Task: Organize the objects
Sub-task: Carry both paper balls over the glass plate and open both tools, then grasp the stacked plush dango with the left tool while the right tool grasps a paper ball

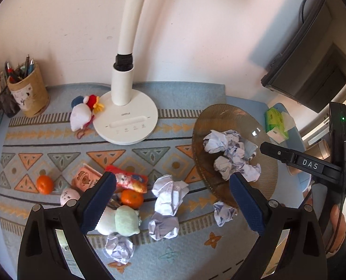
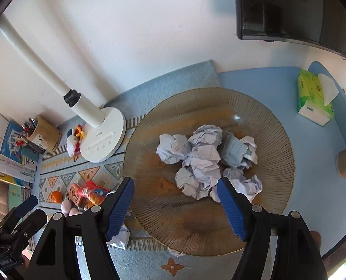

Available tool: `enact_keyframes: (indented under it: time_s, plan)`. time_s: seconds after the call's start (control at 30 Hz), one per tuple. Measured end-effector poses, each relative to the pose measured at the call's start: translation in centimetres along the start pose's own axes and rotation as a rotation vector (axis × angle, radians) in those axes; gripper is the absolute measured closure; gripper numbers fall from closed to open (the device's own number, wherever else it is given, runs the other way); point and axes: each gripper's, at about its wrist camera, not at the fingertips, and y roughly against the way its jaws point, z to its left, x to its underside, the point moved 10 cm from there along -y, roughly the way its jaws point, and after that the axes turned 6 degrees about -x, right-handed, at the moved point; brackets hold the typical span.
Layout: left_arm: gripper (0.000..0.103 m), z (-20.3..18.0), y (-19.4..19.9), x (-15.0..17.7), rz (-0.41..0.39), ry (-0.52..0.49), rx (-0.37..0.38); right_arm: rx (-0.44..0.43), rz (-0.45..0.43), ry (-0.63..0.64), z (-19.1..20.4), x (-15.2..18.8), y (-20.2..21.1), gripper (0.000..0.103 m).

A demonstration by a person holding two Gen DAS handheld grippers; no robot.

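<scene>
A ribbed brown glass plate holds a pile of crumpled paper balls; it also shows in the left wrist view. My right gripper is open and empty, hovering over the plate's near side. My left gripper is open and empty above loose paper balls on the patterned mat. Beside them lie two oranges, a green-white plush, a red snack packet and a pink toy.
A white desk lamp stands at the back with a small plush chicken beside it. A pen holder is at the back left. A green tissue pack lies at the right. A dark monitor hangs at the upper right.
</scene>
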Motion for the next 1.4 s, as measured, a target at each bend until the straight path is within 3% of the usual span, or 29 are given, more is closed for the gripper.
enact_keyframes:
  time_s: [0.3,0.53,0.7,0.83,0.93,1.03,1.13,1.3,1.4]
  plan:
    - [0.006,10.1,0.4,3.8,0.060,0.219,-0.078,-0.065,0.117,0.114,7.5,3.9,-4.4,0.031]
    - [0.006,14.1,1.3,3.7,0.042,0.247,-0.114,-0.087,0.146,0.192,12.5,4.4,-6.3,0.031]
    - [0.006,17.0,0.6,4.1,0.073,0.252,-0.125,-0.087,0.187,0.173,12.8,5.9,-7.4,0.031]
    - [0.006,19.9,0.1,6.1,0.125,0.265,-0.131,-0.145,0.244,0.191,13.5,8.6,-7.6,0.031]
    - [0.006,20.2,-0.5,8.7,0.201,0.223,-0.072,-0.196,0.297,0.279,15.2,11.6,-7.5,0.031]
    - [0.006,19.9,-1.4,11.3,0.258,0.180,-0.062,-0.246,0.377,0.379,17.7,15.3,-8.3,0.028]
    - [0.007,19.6,-2.6,12.4,0.278,0.198,-0.042,-0.214,0.434,0.435,19.0,18.1,-10.6,0.028]
    - [0.008,19.0,-4.9,11.2,0.256,0.180,-0.034,-0.176,0.474,0.368,18.0,18.4,-13.6,0.028]
    - [0.018,18.8,-6.9,11.2,0.294,0.149,-0.026,-0.200,0.494,0.357,18.5,18.6,-14.4,0.028]
